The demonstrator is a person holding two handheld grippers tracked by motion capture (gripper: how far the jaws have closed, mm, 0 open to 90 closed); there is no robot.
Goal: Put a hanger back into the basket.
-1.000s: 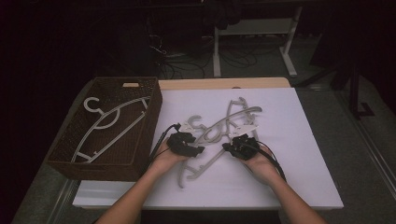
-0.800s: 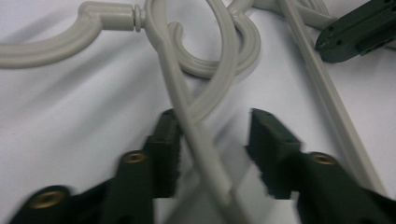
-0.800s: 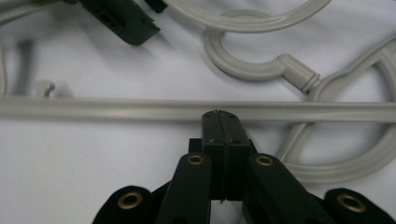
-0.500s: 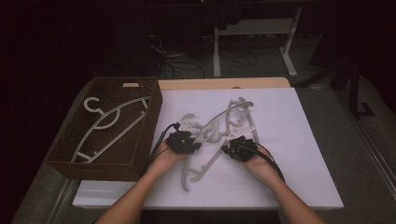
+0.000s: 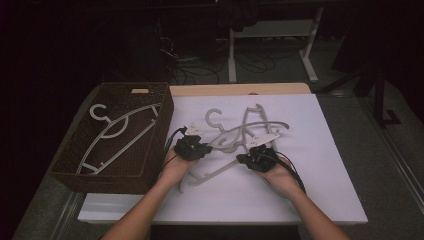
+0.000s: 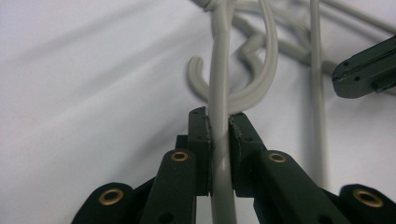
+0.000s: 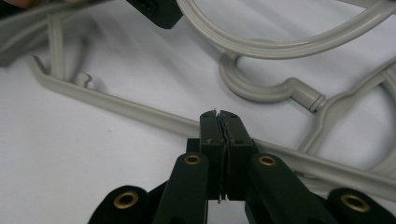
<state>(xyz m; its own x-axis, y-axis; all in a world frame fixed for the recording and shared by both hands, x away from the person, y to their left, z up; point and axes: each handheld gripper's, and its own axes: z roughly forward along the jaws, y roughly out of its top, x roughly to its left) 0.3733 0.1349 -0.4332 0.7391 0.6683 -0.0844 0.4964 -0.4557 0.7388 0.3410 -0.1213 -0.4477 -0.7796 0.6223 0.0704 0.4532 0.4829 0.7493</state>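
Jaws first, in the high view: the left gripper (image 5: pixel 192 147) and right gripper (image 5: pixel 257 159) sit near the front middle of the white tabletop (image 5: pixel 330 165), both at a tangle of grey plastic hangers (image 5: pixel 235 135); at this range their jaws cannot be read. One hanger (image 5: pixel 112 132) already lies in the wicker basket (image 5: pixel 150 90) at the left. The held hanger runs diagonally, from front-left toward back-right.

From the left gripper view, the jaws are clamped on a thin grey bar of the held hanger (image 6: pixel 219 93), which runs straight away from the camera, a hook curling behind it.

From the right gripper view, the jaws are pressed together with nothing visible between them, above a long hanger bar (image 7: pixel 140 112) lying crosswise.

Judging by looks, the hangers are light, stiff and smooth, likely to snag one another; a straight bar near the middle seems the surest hold.
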